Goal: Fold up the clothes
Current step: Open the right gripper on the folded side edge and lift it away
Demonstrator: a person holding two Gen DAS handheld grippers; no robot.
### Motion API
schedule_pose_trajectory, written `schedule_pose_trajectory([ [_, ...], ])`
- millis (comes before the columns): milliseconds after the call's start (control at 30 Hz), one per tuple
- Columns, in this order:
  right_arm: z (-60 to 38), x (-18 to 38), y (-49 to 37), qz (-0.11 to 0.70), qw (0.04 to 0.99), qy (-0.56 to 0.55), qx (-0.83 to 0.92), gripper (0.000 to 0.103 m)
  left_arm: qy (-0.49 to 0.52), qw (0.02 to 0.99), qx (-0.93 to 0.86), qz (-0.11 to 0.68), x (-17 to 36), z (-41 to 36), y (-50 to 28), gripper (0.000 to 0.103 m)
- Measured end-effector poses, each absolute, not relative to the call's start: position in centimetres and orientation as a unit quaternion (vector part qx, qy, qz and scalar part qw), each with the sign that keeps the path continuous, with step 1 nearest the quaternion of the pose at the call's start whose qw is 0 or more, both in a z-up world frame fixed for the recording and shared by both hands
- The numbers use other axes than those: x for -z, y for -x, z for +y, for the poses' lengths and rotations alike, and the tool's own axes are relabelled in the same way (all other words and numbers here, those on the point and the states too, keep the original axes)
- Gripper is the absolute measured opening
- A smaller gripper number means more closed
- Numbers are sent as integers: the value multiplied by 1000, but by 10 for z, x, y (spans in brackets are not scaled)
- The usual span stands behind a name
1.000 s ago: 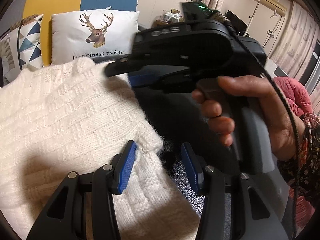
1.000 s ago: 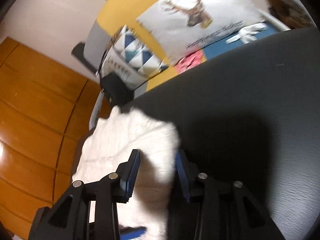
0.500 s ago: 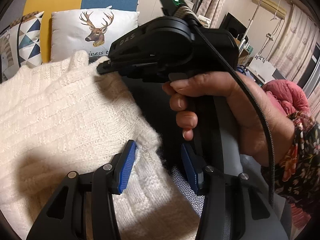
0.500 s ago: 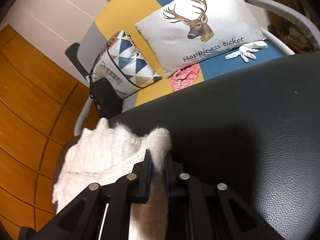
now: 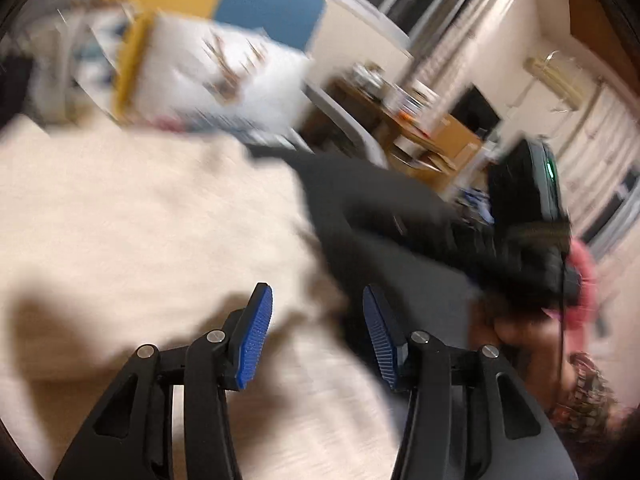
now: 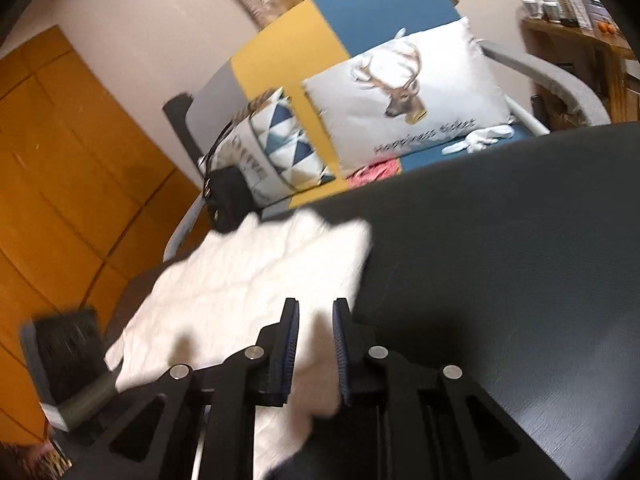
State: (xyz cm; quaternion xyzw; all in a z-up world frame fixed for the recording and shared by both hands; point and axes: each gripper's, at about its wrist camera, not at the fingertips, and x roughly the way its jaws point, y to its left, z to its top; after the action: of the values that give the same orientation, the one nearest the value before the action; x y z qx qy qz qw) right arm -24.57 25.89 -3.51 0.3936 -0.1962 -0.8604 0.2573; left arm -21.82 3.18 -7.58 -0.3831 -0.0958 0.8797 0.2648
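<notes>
A cream knit sweater (image 5: 140, 220) lies spread on the dark leather table (image 5: 400, 248). The left wrist view is badly blurred. My left gripper (image 5: 316, 320) is open just above the sweater's right edge, holding nothing. In the right wrist view the sweater (image 6: 248, 280) lies flat toward the table's left end. My right gripper (image 6: 316, 344) has its jaws close together with a fold of the sweater's edge between them. In the left wrist view the right gripper's black body (image 5: 520, 220) sits low at the right, held by a hand (image 5: 508, 328).
Behind the table (image 6: 500, 260) stands a blue and yellow sofa with a deer pillow (image 6: 412, 88), a triangle-patterned pillow (image 6: 284, 144), a black bag (image 6: 228, 196) and a white glove (image 6: 480, 138). Orange wooden panels (image 6: 60, 180) fill the left. A cluttered wooden shelf (image 5: 424, 128) stands at the back right.
The right gripper has swung from high in front of the left camera down to the right, and the lifted sweater corner now lies flat. The left camera moved fast and blurred.
</notes>
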Motion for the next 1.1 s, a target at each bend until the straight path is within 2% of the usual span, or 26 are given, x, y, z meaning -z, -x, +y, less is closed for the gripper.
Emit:
schedule_pose_trajectory([
  [67, 245, 39, 240, -180, 261, -399, 860, 15, 349, 198, -915, -39, 59, 16, 196, 51],
  [100, 235, 39, 238, -168, 262, -404, 860, 15, 333, 161, -929, -6, 52, 8, 178, 56],
  [133, 225, 40, 237, -149, 254, -411, 862, 15, 324, 120, -938, 30, 47, 2, 154, 68],
  [167, 216, 42, 236, -128, 237, -421, 866, 19, 322, 78, -941, 67, 46, -4, 151, 71],
  [267, 198, 52, 228, -55, 206, -423, 881, 23, 353, 1, -926, 131, 61, -6, 180, 73],
  [300, 197, 52, 226, -48, 205, -420, 883, 24, 377, -12, -917, 128, 72, -19, 185, 73],
  [400, 194, 51, 225, -27, 208, -418, 884, 28, 416, -17, -907, 60, 83, -54, 193, 89],
  [467, 194, 41, 227, -8, 209, -429, 878, 32, 421, -13, -906, 45, 86, -49, 190, 90],
  [600, 196, 14, 232, -60, 209, -391, 894, 53, 412, -19, -909, 55, 83, -38, 179, 91],
  [633, 189, 11, 239, -61, 215, -395, 891, 60, 411, -20, -909, 58, 80, -39, 174, 91],
  [667, 181, 9, 246, -58, 220, -399, 888, 63, 411, -20, -910, 57, 81, -43, 179, 91],
  [800, 136, 12, 266, 36, 238, -407, 881, 59, 412, -14, -910, 44, 97, -52, 215, 91],
  [867, 118, 13, 272, 71, 242, -403, 880, 39, 411, -14, -910, 42, 98, -52, 217, 91],
  [933, 108, 19, 285, 76, 227, -419, 876, 29, 411, -13, -911, 40, 99, -53, 218, 91],
  [1100, 105, 35, 305, 67, 211, -434, 873, 25, 409, -12, -912, 35, 102, -56, 222, 92],
])
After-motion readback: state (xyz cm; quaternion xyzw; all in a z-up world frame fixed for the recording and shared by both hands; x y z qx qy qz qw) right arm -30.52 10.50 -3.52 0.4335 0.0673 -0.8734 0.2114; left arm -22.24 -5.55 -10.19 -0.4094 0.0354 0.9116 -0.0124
